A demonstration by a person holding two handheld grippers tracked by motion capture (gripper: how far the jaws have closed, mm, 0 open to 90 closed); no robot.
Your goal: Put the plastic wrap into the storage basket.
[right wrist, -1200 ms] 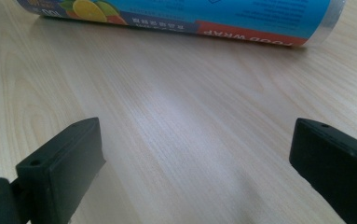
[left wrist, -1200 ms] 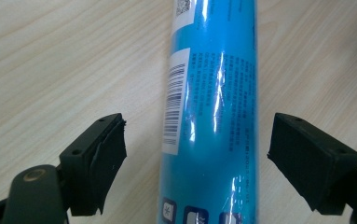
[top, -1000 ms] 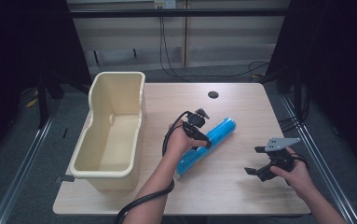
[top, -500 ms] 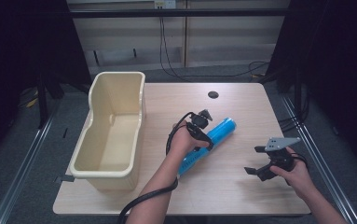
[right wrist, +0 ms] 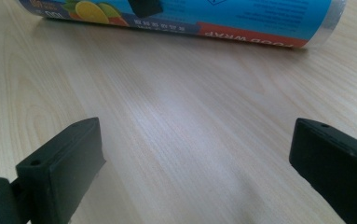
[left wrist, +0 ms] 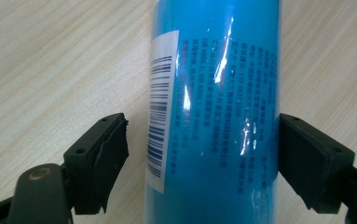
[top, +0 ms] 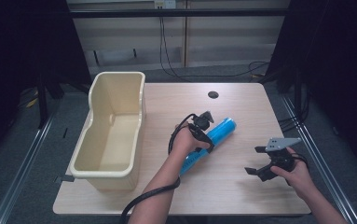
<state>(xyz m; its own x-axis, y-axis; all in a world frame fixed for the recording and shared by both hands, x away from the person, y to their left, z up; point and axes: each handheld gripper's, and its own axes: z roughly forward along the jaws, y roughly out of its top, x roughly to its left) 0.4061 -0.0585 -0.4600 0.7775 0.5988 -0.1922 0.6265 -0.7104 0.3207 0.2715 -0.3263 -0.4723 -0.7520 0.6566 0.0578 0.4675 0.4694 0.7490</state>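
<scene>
Lying flat on the bench (top: 241, 191), a glossy blue food-wrap roll (left wrist: 213, 116) sits between the jaws of the left tool (top: 203, 122); jaws spread wide, small gap at the barcode side, the other jaw just at or touching the film, not clamped. Roll: smooth cylinder under shiny crinkle-free plastic, white barcode label, fine dark print; the right gripper view shows a red band and fruit picture on it. Right tool (top: 264, 161): jaws wide apart, holding nothing, hovering over bare bench with the roll well ahead of it. Bench top is pale wood-grain laminate, matte, with a dark round grommet hole (top: 213, 94) beyond the left tool. A cream plastic tub (top: 97, 170), smooth-walled with rounded rim, stands off to the left tool's outer side. Room: dark surrounds, cables (top: 167, 51) hanging at the far wall.
</scene>
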